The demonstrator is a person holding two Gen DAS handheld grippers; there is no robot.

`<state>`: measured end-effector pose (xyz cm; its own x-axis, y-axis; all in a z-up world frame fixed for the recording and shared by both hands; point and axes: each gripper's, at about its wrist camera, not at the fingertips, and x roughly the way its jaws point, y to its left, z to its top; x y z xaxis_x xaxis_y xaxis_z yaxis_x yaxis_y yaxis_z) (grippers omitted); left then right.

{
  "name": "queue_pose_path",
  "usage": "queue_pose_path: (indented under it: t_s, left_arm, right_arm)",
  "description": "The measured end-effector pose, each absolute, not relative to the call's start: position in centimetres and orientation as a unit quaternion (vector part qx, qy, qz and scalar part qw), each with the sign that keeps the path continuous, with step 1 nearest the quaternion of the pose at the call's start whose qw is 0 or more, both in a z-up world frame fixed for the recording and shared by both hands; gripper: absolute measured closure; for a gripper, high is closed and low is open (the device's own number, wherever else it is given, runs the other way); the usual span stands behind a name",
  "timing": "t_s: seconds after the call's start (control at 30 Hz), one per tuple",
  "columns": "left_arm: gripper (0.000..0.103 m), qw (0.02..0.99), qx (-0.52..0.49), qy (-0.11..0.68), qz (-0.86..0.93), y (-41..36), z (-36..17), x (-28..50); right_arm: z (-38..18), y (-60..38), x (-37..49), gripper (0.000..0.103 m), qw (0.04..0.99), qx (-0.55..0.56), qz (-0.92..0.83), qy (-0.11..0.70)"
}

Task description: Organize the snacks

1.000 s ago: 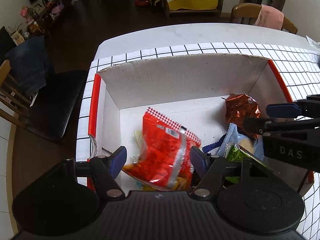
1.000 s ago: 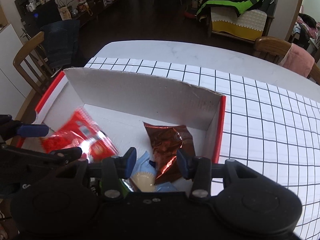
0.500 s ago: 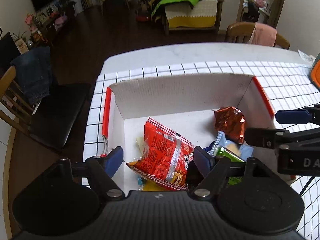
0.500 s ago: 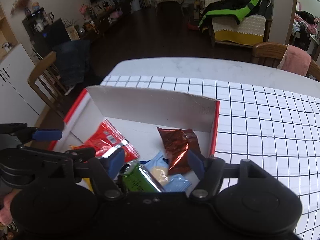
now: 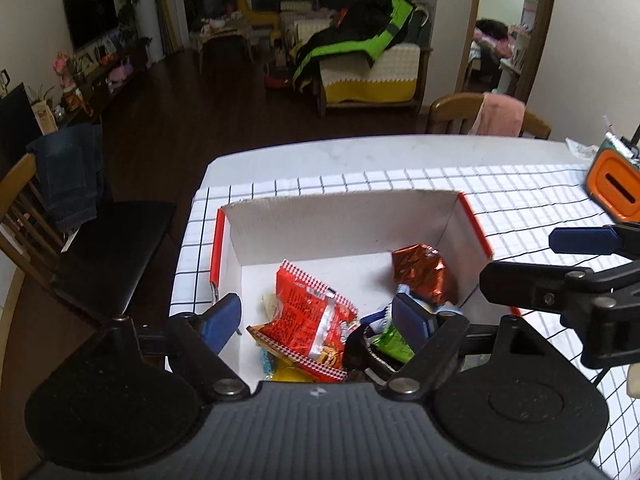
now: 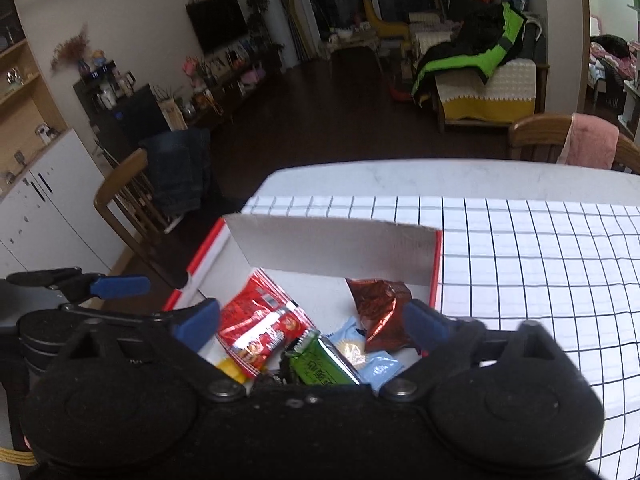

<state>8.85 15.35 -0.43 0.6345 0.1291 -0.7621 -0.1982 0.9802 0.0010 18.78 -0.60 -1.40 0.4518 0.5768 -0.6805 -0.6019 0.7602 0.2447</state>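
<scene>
Behind the table [image 5: 360, 156] stretches a dim living room with dark wood flooring, a sofa [image 5: 372, 76] draped with a black and bright green jacket [image 5: 352, 40], a wall television [image 5: 90, 14] and wooden chairs, one of them hung with a pink cloth [image 5: 500, 114]. Over the pale tabletop lies a white cloth with a black grid [image 6: 540, 260].

On that cloth stands an open cardboard box [image 5: 340, 220], white inside with red along its side rims. It holds all the snacks. Largest is a red packet [image 5: 316, 312] lying at an angle near the middle of the floor of the box, with a yellow packet [image 6: 230, 370] partly under its near end. To its right a crinkled copper-brown foil bag [image 5: 422, 274] stands close to the right wall. Nearer the cameras, between those two, lie a green wrapped bar [image 6: 324, 360] and a light blue packet [image 6: 374, 364], touching one another.

Both tools hover above the near side of the box. The left gripper [image 5: 320, 314] has its blue-padded fingers spread wide and holds nothing. The right gripper [image 6: 312, 320] is likewise spread wide and empty-handed; in the left view it reaches in from the right edge.

An orange device [image 5: 614, 188] sits on the cloth at far right.
</scene>
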Motion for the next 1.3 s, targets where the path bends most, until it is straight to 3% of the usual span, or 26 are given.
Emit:
queue_pose_path:
  t_s: [0.23, 0.37, 1.3]
  left_arm:
    - [0.013, 0.918, -0.055, 0.385, 0.081, 15.0, 0.7, 6.9]
    - [0.001, 0.924, -0.069, 0.369, 0.072, 14.8, 1.3, 5.9]
    - [0.000, 0.934, -0.101, 0.335, 0.074, 14.6, 3.0, 2.3]
  right_arm:
    - [-0.1, -1.5, 16.6, 0.000, 0.865, -0.027, 0.357, 0.352]
    - [0.4, -2.3, 15.6, 0.000, 0.871, -0.023, 0.358, 0.334]
    - [1.5, -4.1, 12.5, 0.000, 0.885, -0.013, 0.365, 0.290]
